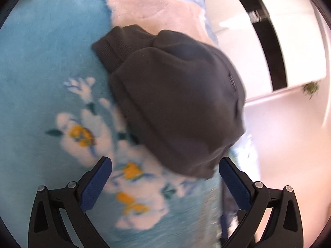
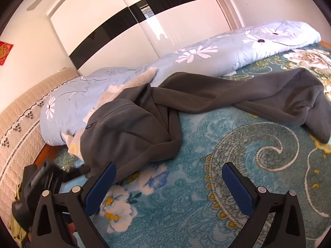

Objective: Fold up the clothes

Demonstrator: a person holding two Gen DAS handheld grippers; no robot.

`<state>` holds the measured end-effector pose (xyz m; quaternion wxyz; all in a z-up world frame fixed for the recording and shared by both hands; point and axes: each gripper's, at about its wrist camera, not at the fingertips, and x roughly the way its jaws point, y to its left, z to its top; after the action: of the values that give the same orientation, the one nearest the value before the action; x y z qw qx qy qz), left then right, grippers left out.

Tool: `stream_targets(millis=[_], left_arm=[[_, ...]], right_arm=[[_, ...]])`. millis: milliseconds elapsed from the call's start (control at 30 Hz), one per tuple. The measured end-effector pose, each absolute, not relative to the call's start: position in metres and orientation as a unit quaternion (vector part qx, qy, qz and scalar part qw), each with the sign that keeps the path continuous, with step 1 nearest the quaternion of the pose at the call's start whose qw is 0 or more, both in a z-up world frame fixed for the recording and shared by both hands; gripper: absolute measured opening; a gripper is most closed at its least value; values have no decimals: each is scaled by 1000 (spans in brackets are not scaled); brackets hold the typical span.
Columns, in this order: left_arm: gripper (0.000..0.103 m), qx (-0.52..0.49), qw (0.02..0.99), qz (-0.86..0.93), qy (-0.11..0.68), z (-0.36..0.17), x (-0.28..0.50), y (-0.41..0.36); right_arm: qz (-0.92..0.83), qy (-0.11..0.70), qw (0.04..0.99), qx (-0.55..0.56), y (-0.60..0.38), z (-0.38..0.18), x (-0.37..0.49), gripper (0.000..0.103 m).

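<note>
Left wrist view is smeared with motion blur, so the floral print on the teal blanket [image 1: 51,62] reads soft, and the dark grey sweatshirt [image 1: 175,103] is a bunched mound with its ribbed cuff poking out at the upper left; a small stitched mark on its right side is too blurred to read. The left hand-held gripper [image 1: 165,170] hovers with jaws spread wide, nothing between them. From the right wrist, the sweatshirt [image 2: 144,119] sprawls across the bed, one sleeve stretched right, its far edge lying on the pale blue quilt [image 2: 206,57]. A tiny hem tag there, illegible. The right hand-held gripper [image 2: 169,175] is wide open too, empty. Red wall decoration [image 2: 5,52] cut off at frame edge.
</note>
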<state>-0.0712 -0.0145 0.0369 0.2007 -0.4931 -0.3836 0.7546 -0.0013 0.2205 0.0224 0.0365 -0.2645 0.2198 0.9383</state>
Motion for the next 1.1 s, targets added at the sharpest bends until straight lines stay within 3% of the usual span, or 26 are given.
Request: stream_targets(millis=[67, 167, 200, 233, 300, 333, 400, 467, 767, 900, 1100], left_arm=[[94, -494, 212, 726, -429, 40, -81, -16], [94, -486, 217, 734, -421, 50, -91, -9], [88, -484, 218, 737, -418, 53, -95, -6], [82, -482, 214, 743, -412, 57, -99, -5], [48, -484, 193, 753, -403, 45, -106, 1], [44, -484, 184, 754, -404, 40, -108, 2], [23, -474, 188, 746, -429, 47, -111, -4], [15, -457, 192, 753, -432, 64, -111, -12], [10, -358, 227, 835, -352, 198, -41, -73], [10, -356, 211, 852, -321, 130, 26, -78], [9, -341, 179, 859, -338, 65, 113, -135]], right_arm=[[938, 220, 29, -265, 219, 23, -1, 103], [937, 221, 21, -271, 217, 24, -4, 103], [936, 221, 19, -274, 216, 22, -5, 103], [935, 223, 19, -277, 216, 21, -5, 103], [934, 226, 21, -277, 216, 21, -6, 103], [934, 226, 25, -276, 216, 21, -6, 103], [933, 226, 32, -278, 216, 19, -7, 103], [930, 232, 33, -285, 219, 15, -9, 103], [926, 266, 59, -261, 232, 14, -1, 103], [927, 272, 43, -255, 225, 17, 0, 103], [931, 269, 3, -248, 196, 28, 15, 103]])
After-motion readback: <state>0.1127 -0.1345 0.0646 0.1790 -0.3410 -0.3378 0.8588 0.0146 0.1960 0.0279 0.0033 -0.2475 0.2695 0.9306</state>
